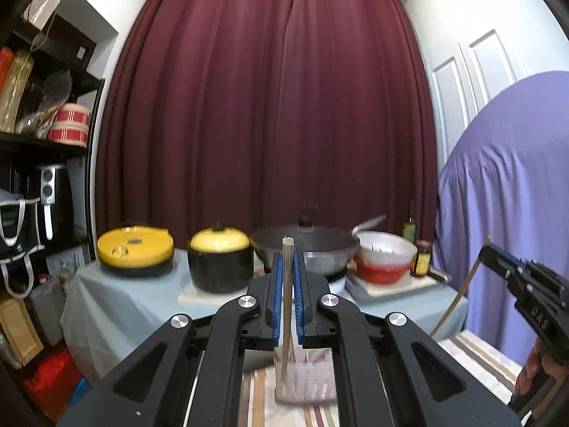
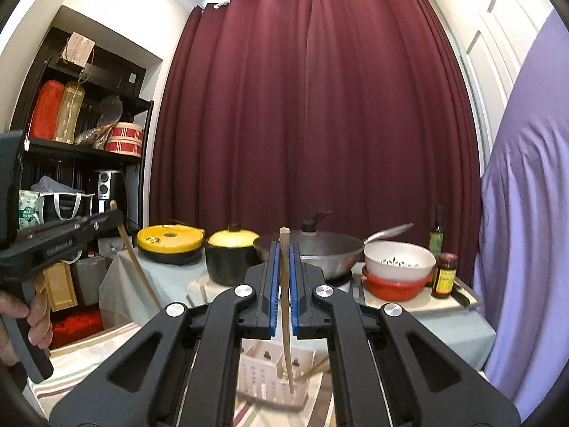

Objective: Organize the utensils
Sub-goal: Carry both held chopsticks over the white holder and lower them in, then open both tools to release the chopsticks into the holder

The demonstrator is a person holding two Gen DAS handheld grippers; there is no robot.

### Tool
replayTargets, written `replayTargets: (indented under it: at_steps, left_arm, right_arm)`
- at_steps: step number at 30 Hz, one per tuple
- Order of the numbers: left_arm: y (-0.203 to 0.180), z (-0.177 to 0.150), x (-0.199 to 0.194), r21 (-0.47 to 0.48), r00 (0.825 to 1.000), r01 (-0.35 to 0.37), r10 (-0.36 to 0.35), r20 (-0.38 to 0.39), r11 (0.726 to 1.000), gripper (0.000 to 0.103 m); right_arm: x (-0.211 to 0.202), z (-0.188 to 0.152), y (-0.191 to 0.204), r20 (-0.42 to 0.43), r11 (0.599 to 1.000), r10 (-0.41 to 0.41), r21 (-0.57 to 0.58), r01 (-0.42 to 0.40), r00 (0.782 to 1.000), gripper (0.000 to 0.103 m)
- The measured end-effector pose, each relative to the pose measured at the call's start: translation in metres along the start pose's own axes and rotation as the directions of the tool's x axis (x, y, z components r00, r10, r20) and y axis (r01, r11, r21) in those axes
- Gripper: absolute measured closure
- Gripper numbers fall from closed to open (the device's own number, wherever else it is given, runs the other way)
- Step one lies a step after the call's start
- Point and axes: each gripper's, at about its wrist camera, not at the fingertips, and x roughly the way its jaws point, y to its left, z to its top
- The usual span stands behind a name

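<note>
Two chopsticks, one clamped upright in each set of jaws: left gripper [image 1: 288, 267] and right gripper [image 2: 283, 263], so I can drop them into the slotted holder [image 2: 265, 373] below.

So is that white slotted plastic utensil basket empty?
No. The white slotted plastic utensil basket already holds wooden chopsticks leaning inside it.

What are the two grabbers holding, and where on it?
Each hand-held gripper holds one wooden chopstick. The left one pinches its chopstick near the top end. The right one does the same with its chopstick. Both sticks hang over the holder.
</note>
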Motion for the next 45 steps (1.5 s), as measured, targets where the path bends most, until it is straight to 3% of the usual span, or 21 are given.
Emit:
replayTargets:
  at_steps: [10,25,45]
  left_arm:
    - [-0.001,0.021,0.048,-0.044,0.999,0.050,-0.049,0.011,0.998,0.096]
    - [-0.001,-0.018,0.106,-0.044,0.994,0.040,-0.044,-0.098,0.998,0.096]
    - [-0.001,-0.074,0.142,-0.072,0.978,0.067,-0.080,-0.193,0.995,0.096]
  right_arm:
    - [0.045,0.011,-0.002,0.030,1.000,0.030,0.002,-0.030,0.999,0.097]
    - [0.109,-0.021,-0.008,-0.007,0.999,0.036,0.013,-0.036,0.999,0.097]
    - [0.154,-0.086,-0.008,-0.154,1.000,0.015,0.029,-0.011,0.988,0.097]
